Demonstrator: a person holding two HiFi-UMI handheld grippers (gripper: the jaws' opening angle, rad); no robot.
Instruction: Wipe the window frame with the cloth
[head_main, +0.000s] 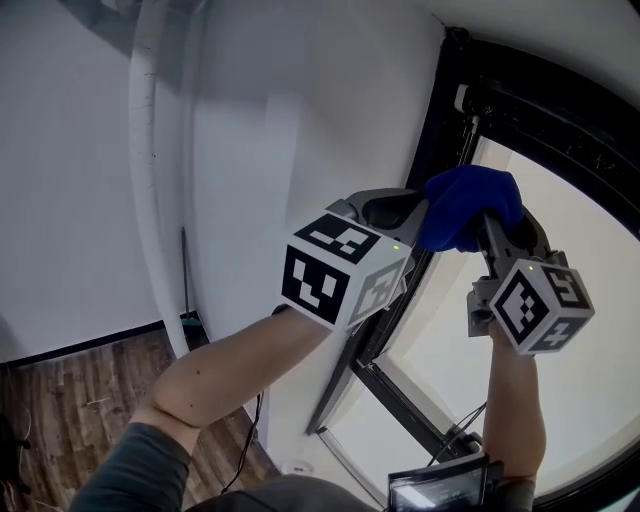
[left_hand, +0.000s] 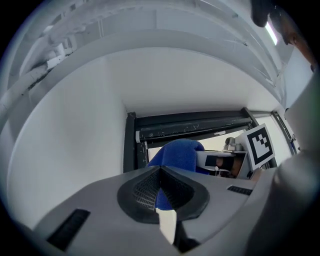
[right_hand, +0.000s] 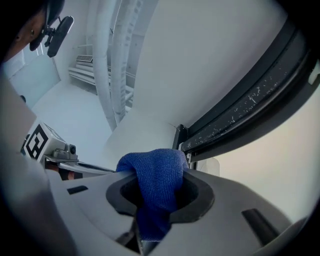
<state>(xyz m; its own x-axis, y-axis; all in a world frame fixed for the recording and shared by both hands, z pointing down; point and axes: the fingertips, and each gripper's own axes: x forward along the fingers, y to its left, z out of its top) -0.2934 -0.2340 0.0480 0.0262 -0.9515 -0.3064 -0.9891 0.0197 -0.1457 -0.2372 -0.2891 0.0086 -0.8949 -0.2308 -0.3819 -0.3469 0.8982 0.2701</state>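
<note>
White wall, white pipe, wood floor low left. Black window frame runs up right side, pale pane beside it. Blue cloth bunched at frame, held high between both tools. Left tool closed, pinching cloth edge. Right tool clamped on cloth fold. Cube on left tool shows black-white square markers.
</note>
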